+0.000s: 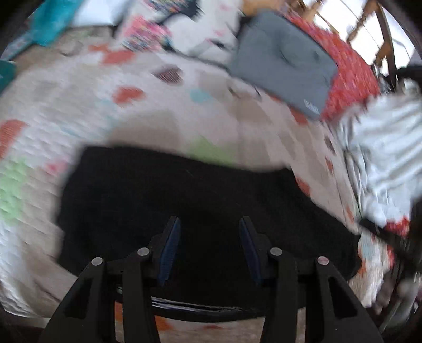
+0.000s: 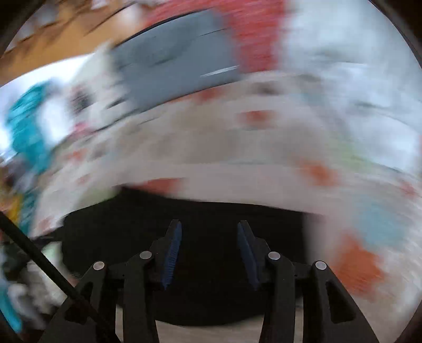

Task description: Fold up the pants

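The black pants (image 1: pixel 184 200) lie as a flat dark rectangle on a white quilt with coloured hearts (image 1: pixel 79 110). My left gripper (image 1: pixel 209 224) is open, its blue-padded fingers (image 1: pixel 171 245) above the pants' near edge, holding nothing. In the right wrist view, heavily motion-blurred, the pants (image 2: pixel 184 219) show as a dark patch under my right gripper (image 2: pixel 209 227), which is open and empty.
A folded grey garment (image 1: pixel 284 63) lies on red patterned fabric (image 1: pixel 350 71) at the far right. A crumpled striped grey-white cloth (image 1: pixel 382 147) lies at the right. Pillows (image 1: pixel 184 29) and teal cloth (image 1: pixel 50 18) sit at the back.
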The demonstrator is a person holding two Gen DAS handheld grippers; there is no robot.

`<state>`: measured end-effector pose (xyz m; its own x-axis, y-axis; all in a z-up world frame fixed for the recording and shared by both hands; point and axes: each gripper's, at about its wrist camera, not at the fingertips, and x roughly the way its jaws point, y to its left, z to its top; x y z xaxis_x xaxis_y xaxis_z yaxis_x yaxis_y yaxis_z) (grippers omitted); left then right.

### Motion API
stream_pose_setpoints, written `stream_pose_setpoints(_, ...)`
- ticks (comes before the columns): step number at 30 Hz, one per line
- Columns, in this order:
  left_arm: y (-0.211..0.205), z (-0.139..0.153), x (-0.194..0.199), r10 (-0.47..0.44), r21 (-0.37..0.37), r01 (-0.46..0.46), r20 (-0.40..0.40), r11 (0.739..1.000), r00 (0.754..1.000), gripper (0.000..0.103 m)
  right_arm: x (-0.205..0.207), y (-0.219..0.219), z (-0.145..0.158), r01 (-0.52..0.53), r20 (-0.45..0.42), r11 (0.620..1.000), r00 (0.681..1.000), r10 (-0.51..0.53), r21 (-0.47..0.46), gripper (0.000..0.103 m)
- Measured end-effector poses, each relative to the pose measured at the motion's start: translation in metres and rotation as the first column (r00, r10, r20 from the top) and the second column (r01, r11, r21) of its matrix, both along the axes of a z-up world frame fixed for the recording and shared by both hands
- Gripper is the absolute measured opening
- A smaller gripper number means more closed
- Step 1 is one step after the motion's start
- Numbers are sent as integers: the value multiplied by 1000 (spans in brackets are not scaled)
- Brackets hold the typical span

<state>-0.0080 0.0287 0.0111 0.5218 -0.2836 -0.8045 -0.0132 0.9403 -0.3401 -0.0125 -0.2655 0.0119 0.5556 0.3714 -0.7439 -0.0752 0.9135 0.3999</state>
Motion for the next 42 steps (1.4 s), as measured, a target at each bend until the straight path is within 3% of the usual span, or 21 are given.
stream_pose_setpoints(4, -30, -29, -13, -64, 165, 63, 0, 984, 998, 44, 61, 81, -1, -225, -28, 973, 974, 223, -58, 48)
stream_pose_setpoints(8, -30, -31, -21, -94, 193, 83, 48, 978, 994, 44, 100, 124, -18, -318, -115, 938, 946, 304, -137, 48)
stream_pose_setpoints(11, -25, -32, -22, -96, 169, 85, 53, 982, 994, 44, 122, 146, -34, -364, -203, 904, 925, 322, -224, 3)
stream_pose_setpoints(15, -31, -33, -21, -104, 196, 90, 59, 977, 993, 45, 153, 139, -37, -276, -189, 908, 956, 225, -316, 2)
stream_pose_setpoints(17, -34, -33, -21, -111, 219, 95, 61, 971, 992, 47, 168, 134, -38, -162, -145, 879, 984, 107, -448, 2)
stream_pose_setpoints(18, -35, -33, -20, -113, 225, 97, 60, 969, 992, 48, 172, 128, -38, -123, -132, 874, 989, 69, -469, 2)
stream_pose_setpoints(20, -35, -32, -21, -113, 228, 97, 59, 969, 992, 48, 174, 100, -33, -51, -128, 924, 992, 2, -379, 7)
stream_pose_setpoints(23, -31, -29, -21, -103, 203, 89, 61, 975, 993, 48, 146, 64, -13, 9, -97, 976, 995, -31, -219, 16)
stream_pose_setpoints(24, -29, -26, -22, -95, 185, 81, 67, 979, 993, 48, 129, 53, -7, 22, -86, 982, 996, -39, -187, 26)
stream_pose_setpoints(26, -26, -19, -23, -86, 150, 74, 80, 986, 993, 48, 88, 22, 6, 67, -61, 986, 995, -77, -150, 42)
stream_pose_setpoints(28, -25, -12, -25, -82, 124, 70, 96, 990, 992, 48, 42, -18, 12, 140, -49, 979, 988, -148, -149, 48)
stream_pose_setpoints(33, -28, -5, -24, -86, 73, 80, 98, 994, 991, 48, -49, -93, -7, 303, -109, 938, 940, -323, -166, 49)
stream_pose_setpoints(37, -36, -8, -24, -87, 70, 80, 95, 994, 992, 48, -79, -124, -36, 387, -171, 921, 905, -390, -54, 49)
stream_pose_setpoints(40, -41, -11, -27, -87, 100, 76, 111, 992, 990, 48, -87, -124, -56, 377, -205, 926, 905, -373, -19, 49)
stream_pose_setpoints(41, -41, -12, -28, -86, 113, 73, 117, 991, 989, 48, -86, -118, -65, 343, -230, 939, 912, -341, -29, 45)
stream_pose_setpoints(42, -42, -13, -29, -84, 121, 70, 118, 990, 989, 48, -85, -111, -69, 316, -237, 945, 915, -326, -79, 16)
